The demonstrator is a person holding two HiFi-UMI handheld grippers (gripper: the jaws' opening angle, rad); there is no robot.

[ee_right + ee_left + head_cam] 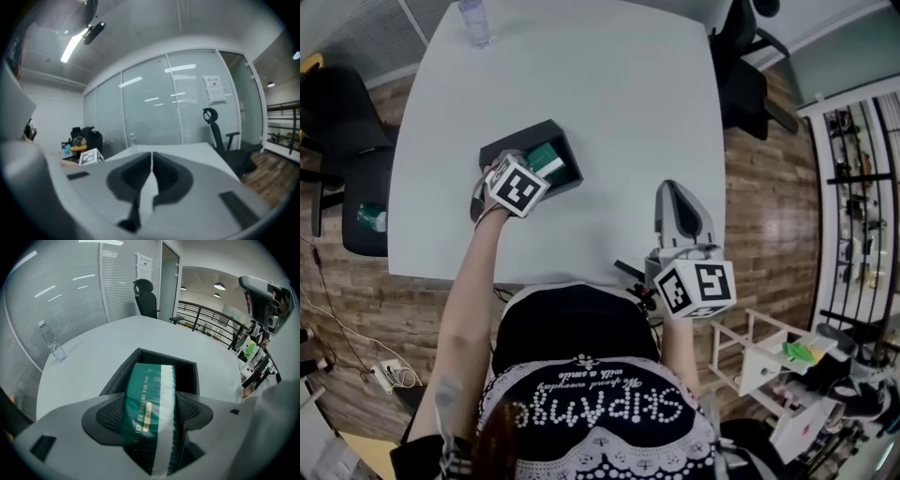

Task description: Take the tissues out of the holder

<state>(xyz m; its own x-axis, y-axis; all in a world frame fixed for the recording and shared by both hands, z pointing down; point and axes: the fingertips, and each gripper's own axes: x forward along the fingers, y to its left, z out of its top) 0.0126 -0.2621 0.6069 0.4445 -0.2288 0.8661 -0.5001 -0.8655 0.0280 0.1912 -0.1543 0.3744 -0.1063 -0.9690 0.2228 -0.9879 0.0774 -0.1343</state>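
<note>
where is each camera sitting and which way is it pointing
Head view: on the person's head, facing steeply down at the white table; shows the left forearm, left gripper in the black holder, right gripper over the near corner.
Left gripper view: on the left gripper, facing down along its jaws, pressed on the green tissue pack in the holder.
Right gripper view: on the right gripper, facing nearly level across the table; its jaws are together, empty.
Shared: both gripper views show the water bottle and office chair.
</note>
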